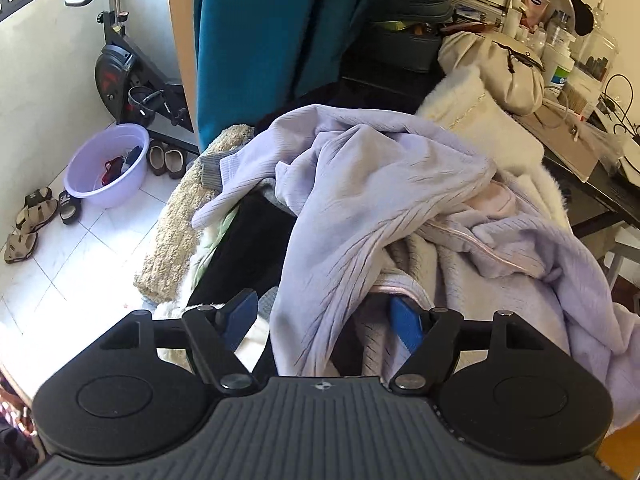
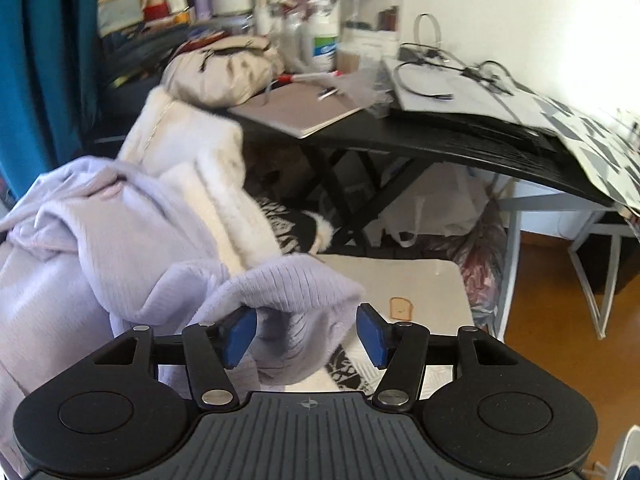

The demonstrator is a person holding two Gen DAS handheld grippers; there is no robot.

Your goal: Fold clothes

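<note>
Now your left gripper has its jaws spread wide, and a fold of the soft purple top hangs between the blue pads without being pinched. Your right gripper is spread too; the ribbed purple edge droops between its pads, touching the left pad, while the other pad stands apart from it. The purple top lies crumpled on top of a pile of clothes, with a fluffy white coat just behind it. Past the pile is a messy black table. On the white floor, well apart, sits a purple basin near some sandals.
</note>
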